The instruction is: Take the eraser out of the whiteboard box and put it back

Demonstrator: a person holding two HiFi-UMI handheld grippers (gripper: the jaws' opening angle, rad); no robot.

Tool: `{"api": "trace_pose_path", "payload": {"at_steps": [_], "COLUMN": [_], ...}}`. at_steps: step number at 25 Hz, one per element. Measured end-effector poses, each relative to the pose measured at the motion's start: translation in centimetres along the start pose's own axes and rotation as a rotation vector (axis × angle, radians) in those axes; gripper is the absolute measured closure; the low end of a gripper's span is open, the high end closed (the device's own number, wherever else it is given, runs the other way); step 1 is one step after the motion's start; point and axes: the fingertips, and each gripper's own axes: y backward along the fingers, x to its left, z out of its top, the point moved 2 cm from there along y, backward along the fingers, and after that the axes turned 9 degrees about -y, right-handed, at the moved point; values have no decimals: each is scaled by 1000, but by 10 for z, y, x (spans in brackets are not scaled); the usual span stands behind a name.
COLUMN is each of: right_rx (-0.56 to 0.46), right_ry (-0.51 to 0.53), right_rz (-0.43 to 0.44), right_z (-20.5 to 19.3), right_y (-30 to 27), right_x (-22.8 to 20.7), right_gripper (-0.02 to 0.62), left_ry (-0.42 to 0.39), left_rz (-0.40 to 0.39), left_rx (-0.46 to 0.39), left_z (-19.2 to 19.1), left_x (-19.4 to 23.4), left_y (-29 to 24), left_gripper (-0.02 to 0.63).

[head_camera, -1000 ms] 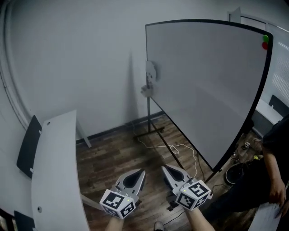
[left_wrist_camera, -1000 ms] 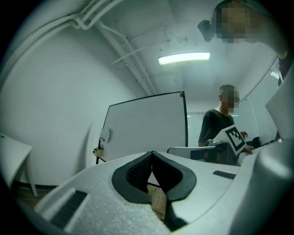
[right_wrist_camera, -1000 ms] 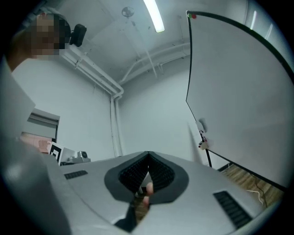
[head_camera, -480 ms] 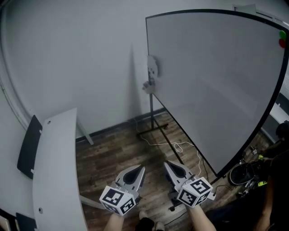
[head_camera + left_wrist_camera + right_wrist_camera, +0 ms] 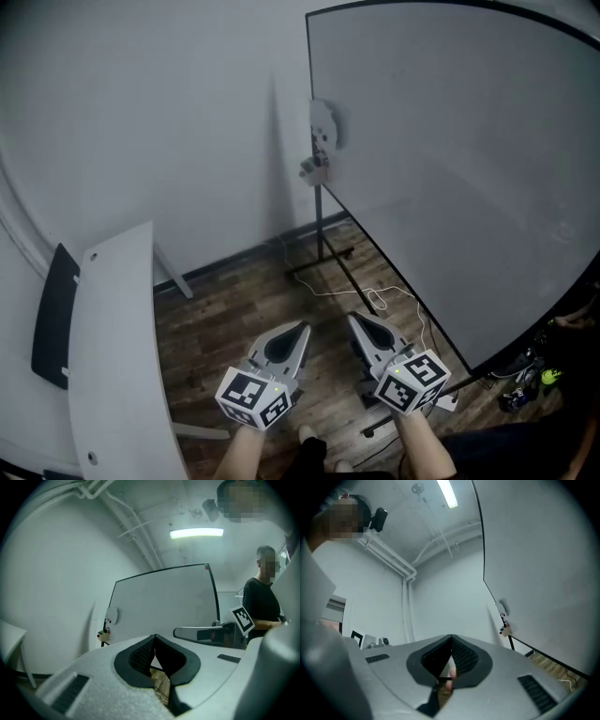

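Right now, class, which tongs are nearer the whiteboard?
Right. The right tongs hover by the lower edge of the whiteboard; the left tongs are beside them, farther from the board.

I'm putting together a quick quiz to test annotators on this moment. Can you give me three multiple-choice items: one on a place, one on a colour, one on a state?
1. In the head view, where is the whiteboard?
A. at the right
B. at the left
C. out of sight

2. What is the floor like?
A. grey carpet
B. brown wood planks
C. white tiles

3. How are the left claw and the right claw?
A. both wide open
B. one grips an eraser
C. both shut and empty

Answers:
1 A, since the board fills the right side of the view.
2 B, since brown planks show beneath both claws.
3 C, since each claw's jaws meet at the tips with nothing between them.
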Motion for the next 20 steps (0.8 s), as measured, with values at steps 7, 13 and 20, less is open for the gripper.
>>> {"api": "trace_pose_path", "payload": {"at_steps": [7,13,20], "right_rx": [-15,-19,-13], "right_ry": [11,18,22], "right_rz": [-31,-63,-93], "right_z": [8,6,2], "right_y": [-73,-108,-135], "right_x": [-23,-34,-46], "right_gripper": [592,592,592], "left_ry": [-18,-9,5], "left_rz": [-38,-63,-83], "left_rx": [-4,-1,-1], "left_z": [3,-5,-11], "left_x": [68,105,131], "left_y": [-38,-52,-64], "left_gripper": [601,601,601]}}
